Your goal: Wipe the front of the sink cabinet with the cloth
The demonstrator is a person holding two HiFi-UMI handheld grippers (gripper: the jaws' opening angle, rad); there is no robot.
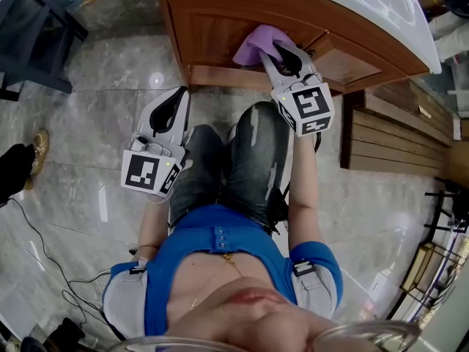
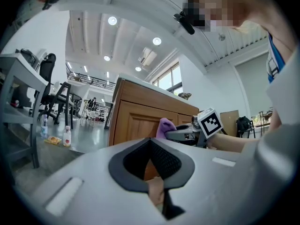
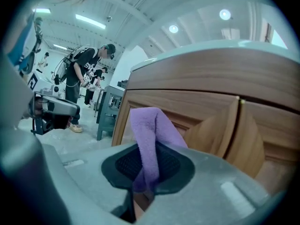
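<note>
A purple cloth (image 1: 258,44) is pinched in my right gripper (image 1: 286,59), whose jaws are shut on it, and it presses against the wooden front of the sink cabinet (image 1: 220,28). In the right gripper view the cloth (image 3: 149,139) stands up from the jaws before the cabinet door (image 3: 201,121). My left gripper (image 1: 170,112) hangs lower left, away from the cabinet, jaws shut with nothing between them. The left gripper view shows the cabinet (image 2: 140,121), the cloth (image 2: 165,127) and the right gripper (image 2: 185,135) ahead.
A white sink top (image 1: 366,6) overhangs the cabinet. The person's knees (image 1: 249,145) sit below the cabinet front. A slatted wooden panel (image 1: 388,141) lies right. A dark table (image 1: 37,28) stands upper left; cables (image 1: 44,248) trail on the marble floor. Another person (image 3: 79,74) stands far off.
</note>
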